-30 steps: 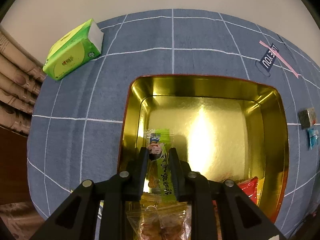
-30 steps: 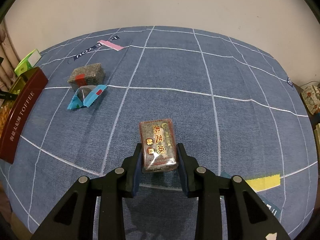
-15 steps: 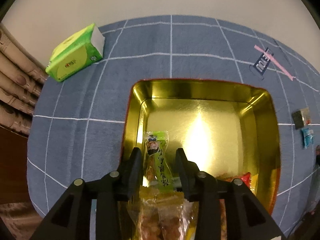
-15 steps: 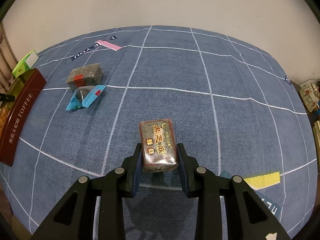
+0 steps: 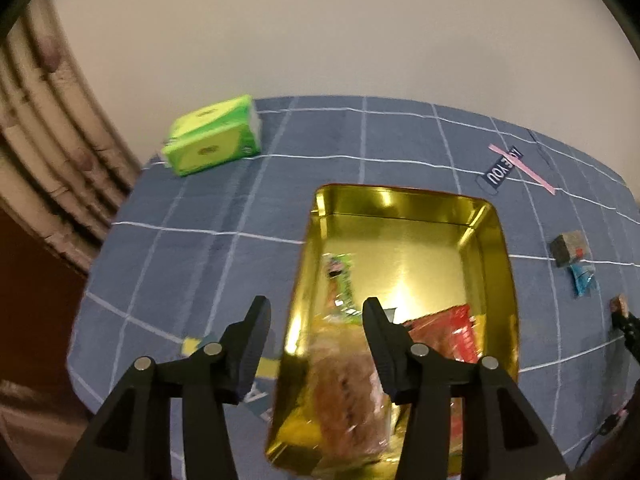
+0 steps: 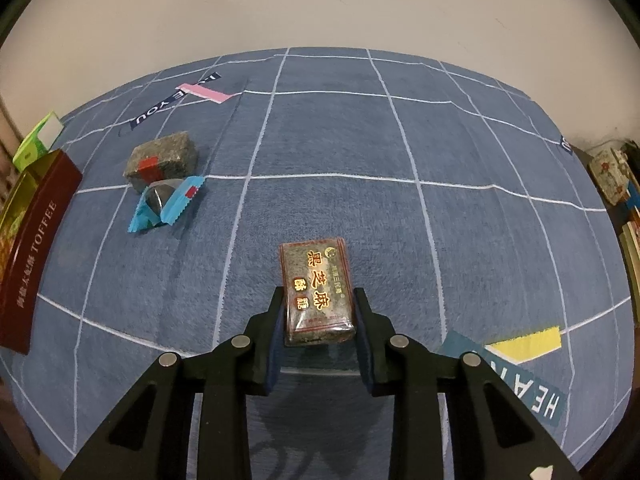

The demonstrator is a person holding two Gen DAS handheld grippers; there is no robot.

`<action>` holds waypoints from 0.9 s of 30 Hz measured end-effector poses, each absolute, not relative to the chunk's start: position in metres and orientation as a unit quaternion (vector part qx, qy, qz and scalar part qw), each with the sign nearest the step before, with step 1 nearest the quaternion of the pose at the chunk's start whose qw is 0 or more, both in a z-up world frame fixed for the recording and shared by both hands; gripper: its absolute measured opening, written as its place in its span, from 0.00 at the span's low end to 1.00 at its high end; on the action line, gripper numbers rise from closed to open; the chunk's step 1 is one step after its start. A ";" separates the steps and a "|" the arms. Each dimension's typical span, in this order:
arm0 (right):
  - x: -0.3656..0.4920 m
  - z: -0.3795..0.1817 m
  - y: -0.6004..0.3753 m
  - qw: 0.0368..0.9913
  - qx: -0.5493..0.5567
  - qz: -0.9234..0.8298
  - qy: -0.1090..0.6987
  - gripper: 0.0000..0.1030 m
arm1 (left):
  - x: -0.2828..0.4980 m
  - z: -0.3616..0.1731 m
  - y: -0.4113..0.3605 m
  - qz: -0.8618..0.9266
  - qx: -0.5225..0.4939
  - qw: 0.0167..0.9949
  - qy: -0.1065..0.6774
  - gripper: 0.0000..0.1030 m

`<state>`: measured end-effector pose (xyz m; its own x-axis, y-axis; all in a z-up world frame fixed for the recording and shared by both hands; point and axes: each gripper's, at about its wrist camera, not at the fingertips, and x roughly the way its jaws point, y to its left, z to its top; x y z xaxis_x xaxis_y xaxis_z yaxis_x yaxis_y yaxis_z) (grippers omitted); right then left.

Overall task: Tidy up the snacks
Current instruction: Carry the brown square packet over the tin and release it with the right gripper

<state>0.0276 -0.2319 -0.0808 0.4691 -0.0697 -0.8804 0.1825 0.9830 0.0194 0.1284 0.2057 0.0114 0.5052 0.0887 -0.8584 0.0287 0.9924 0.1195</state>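
Over the gold tin [image 5: 496, 240], the left gripper [image 5: 316, 316] has just been opening and holds nothing; the green snack packet [image 5: 340, 276] lies inside the tin. Right of that tin [image 6: 36, 240], the right gripper [image 6: 318, 308] clamps the sesame bar [image 6: 316, 288] on the blue cloth [image 6: 400, 208].

Left gripper [image 5: 316, 320]: matte black throughout. Each finger is a flat, blade-shaped member tapering toward a rounded tip; the inner face shows a dark blue tint. Behind each finger, two angular link arms with triangular cut-outs spread outward. Each side carries two round silver fasteners, one directly behind the finger and one farther outboard on the link arm.

Right gripper [image 6: 320, 314]: identical construction. Black fingers with blue-tinted inner pads [image 6: 275, 336], four silver fasteners in a row behind the fingers, triangular cut-outs in the links. A small pale mark sits on the outermost right link.
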 end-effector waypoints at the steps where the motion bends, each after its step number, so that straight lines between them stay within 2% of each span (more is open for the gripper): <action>1: 0.028 -0.080 -0.231 0.855 0.058 -0.075 0.509 0.27 | 0.121 0.013 0.208 0.025 0.061 0.868 0.491 0.47; 9: 0.034 -0.043 -0.198 0.877 0.048 -0.044 0.476 0.27 | 0.089 0.012 0.233 0.039 0.016 0.870 0.491 0.51; 12: 0.042 -0.028 -0.172 0.883 0.042 -0.011 0.467 0.27 | 0.078 0.009 0.243 0.058 0.004 0.869 0.491 0.61; 27: 0.101 -0.002 -0.011 0.880 -0.015 0.140 0.453 0.27 | 0.045 0.003 0.280 0.131 -0.019 0.864 0.485 0.61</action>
<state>0.1013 -0.0106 -0.0023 0.5506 0.2327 -0.8017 -0.2604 0.9603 0.1000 0.0453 0.2805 0.0033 0.4954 0.2084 -0.8433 -0.2456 0.9648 0.0942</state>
